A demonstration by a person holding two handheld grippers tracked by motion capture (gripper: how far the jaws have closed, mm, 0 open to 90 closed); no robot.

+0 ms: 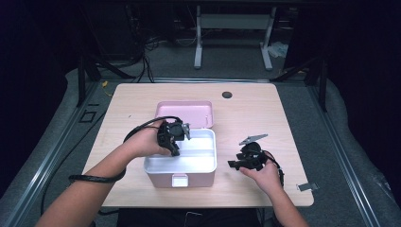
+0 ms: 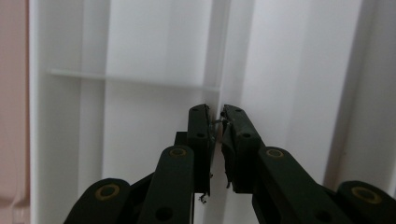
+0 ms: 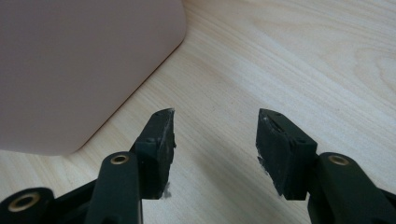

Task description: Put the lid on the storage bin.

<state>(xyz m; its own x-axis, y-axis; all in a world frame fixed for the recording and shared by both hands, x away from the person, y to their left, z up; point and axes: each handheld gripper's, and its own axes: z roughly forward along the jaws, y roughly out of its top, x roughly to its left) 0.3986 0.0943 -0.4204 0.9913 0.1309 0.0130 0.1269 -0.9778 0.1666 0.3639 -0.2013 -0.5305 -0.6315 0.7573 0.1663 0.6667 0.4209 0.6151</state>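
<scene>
**High view: left hand-held gripper inside the open pink box**

In the high view, a pink box (image 1: 180,163) with a white tray inside is seen near the middle of the table (image 1: 255,113), its lid (image 1: 185,113) folded back behind it. The left hand-held gripper (image 1: 176,142) is held over the box's left part, tipped down into the tray. In the left gripper view, its jaws are nearly closed on a thin white divider wall (image 2: 218,88) of the tray; something small seems to be pinched at the tips, but it cannot be made out. The right hand-held gripper (image 1: 234,164) is held low over the table, just to the right of the box and apart from it. In the right gripper view, its jaws are spread wide with nothing between them, above bare wood, with a rounded corner of the box at upper left.
</scene>
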